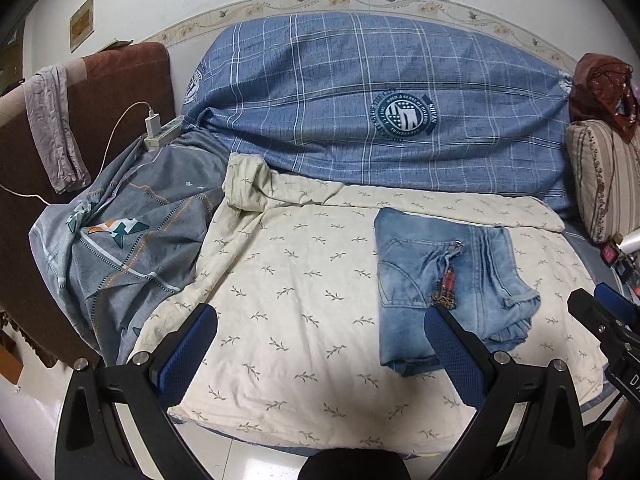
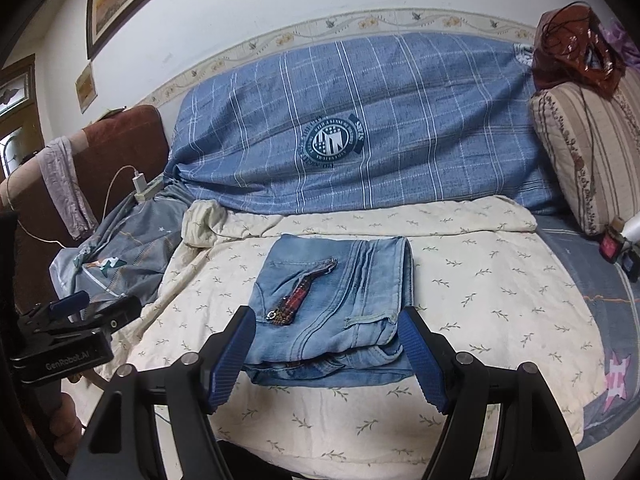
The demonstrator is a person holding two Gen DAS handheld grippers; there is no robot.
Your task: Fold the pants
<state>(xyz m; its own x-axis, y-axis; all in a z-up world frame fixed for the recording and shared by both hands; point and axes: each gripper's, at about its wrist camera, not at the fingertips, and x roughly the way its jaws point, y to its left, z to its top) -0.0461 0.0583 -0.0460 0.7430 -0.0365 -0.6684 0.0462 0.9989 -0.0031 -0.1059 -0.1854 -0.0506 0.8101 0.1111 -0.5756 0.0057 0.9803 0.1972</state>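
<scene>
Folded pale blue denim pants (image 2: 332, 304), lying as a rough rectangle at the centre of the right wrist view, on a cream quilt (image 2: 480, 292) printed with small olive leaf sprigs. Soft faded wash, stitched seams running in parallel ridges, a curved pocket seam, layered edges stacked at the near end. A red beaded strip with a metal ring (image 2: 294, 304) lying diagonally across the top layer. In the left wrist view, same pants (image 1: 444, 280) right of centre, cuffed hem at the right.

Right gripper (image 2: 326, 360) low in the frame, jaws spread wide on either side of the near edge of the pants, ribbed blue pads clear of the denim, grasping nothing. Left gripper (image 1: 320, 360) at the bottom of its view, jaws likewise released, wide apart over bare quilt, its right pad just in front of the pants' lower left corner; whether touching, cannot tell. Black angular arms with round silver bolts on both.

Behind the quilt, a blue plaid cover (image 1: 380, 92) with thin white lines and a round dark emblem, draped over a rounded back. At left, a crumpled grey-blue sheet (image 1: 120, 240) with dotted lines and a teal motif, a white power strip with charger (image 1: 158, 130), a brown plush armrest (image 1: 120, 88) with a wrinkled mauve cloth. At right, a striped beige cushion (image 2: 588, 152) under a shiny reddish-brown bag (image 2: 572, 48).
</scene>
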